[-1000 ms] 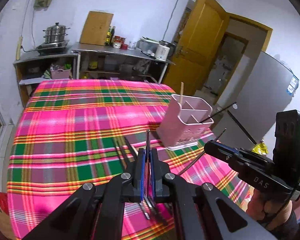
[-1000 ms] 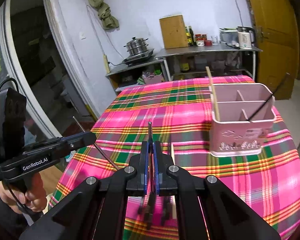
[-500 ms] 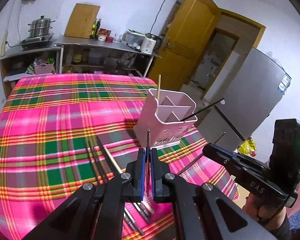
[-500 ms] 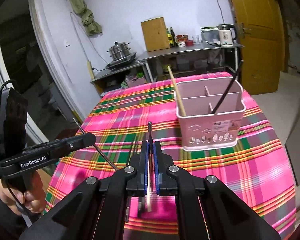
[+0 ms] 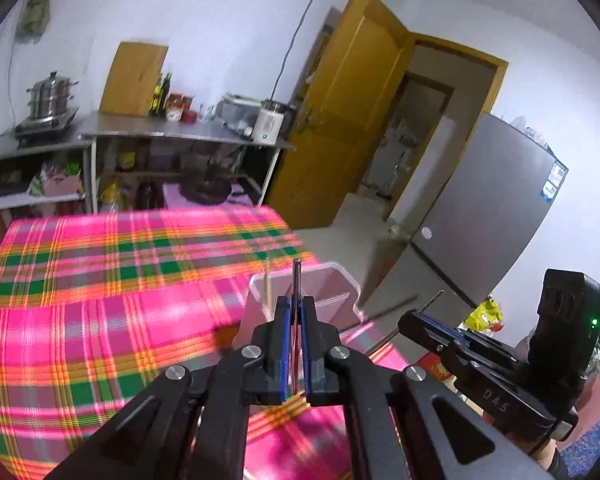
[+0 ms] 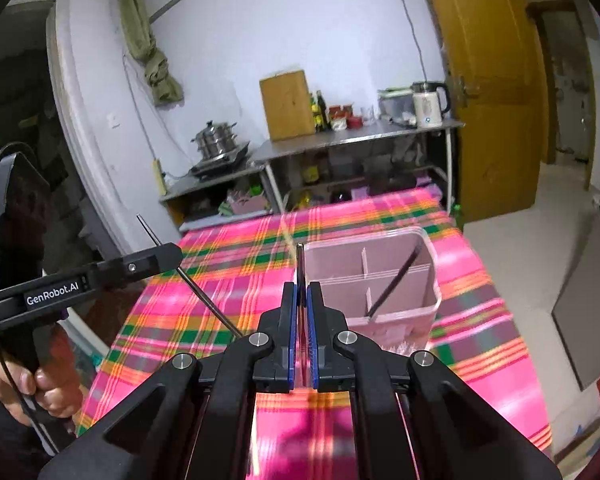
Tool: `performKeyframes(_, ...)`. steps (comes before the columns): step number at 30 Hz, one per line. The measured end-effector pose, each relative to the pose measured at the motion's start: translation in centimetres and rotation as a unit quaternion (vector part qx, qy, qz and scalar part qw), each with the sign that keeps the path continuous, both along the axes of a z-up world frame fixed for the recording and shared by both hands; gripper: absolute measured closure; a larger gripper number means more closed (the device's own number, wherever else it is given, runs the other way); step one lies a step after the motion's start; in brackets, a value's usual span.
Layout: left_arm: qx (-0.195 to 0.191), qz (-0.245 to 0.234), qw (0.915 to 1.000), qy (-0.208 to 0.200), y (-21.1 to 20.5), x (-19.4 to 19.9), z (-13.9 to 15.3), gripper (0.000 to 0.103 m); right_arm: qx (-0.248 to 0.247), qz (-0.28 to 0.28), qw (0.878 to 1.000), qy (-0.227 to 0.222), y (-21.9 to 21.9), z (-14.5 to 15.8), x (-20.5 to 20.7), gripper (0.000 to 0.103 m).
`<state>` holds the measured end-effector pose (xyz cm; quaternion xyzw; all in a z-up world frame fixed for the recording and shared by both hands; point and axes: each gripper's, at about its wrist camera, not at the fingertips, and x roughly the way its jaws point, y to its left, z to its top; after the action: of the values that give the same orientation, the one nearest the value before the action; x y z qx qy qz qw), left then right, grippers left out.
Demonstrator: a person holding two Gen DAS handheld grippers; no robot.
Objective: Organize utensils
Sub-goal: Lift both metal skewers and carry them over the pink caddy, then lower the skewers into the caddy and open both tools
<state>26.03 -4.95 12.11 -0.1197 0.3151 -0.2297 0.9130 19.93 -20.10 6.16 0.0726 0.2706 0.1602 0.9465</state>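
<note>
A pink divided utensil holder [image 6: 384, 280] stands on the pink plaid tablecloth [image 6: 236, 280]; it also shows in the left wrist view [image 5: 320, 292]. It holds a black chopstick [image 6: 396, 284] and a wooden chopstick [image 5: 266, 288]. My left gripper [image 5: 296, 320] is shut on a dark metal chopstick [image 5: 297, 280], just before the holder. My right gripper [image 6: 301, 308] is shut on another dark chopstick [image 6: 300, 264], close to the holder's near left side. The left gripper's chopstick [image 6: 196, 280] also shows in the right wrist view.
A steel counter [image 6: 360, 136] with a kettle, bottles and a cutting board stands behind the table. A stacked steamer pot [image 6: 214, 144] sits at its left. A yellow door [image 5: 340, 120] and a grey fridge [image 5: 488, 216] stand to the right.
Both grippers have risen and moved toward the holder, which now sits right in front of the fingertips. The loose chopsticks on the cloth have dropped out of view.
</note>
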Motion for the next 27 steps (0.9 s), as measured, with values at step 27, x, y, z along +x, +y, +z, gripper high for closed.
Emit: performKeyframes(27,0.024,-0.003,0.9989,0.041,-3.0,7.6,-5.8,0.098,-0.057,-0.024,0.998,0.027,1.0,-3.6,7.2,0.098)
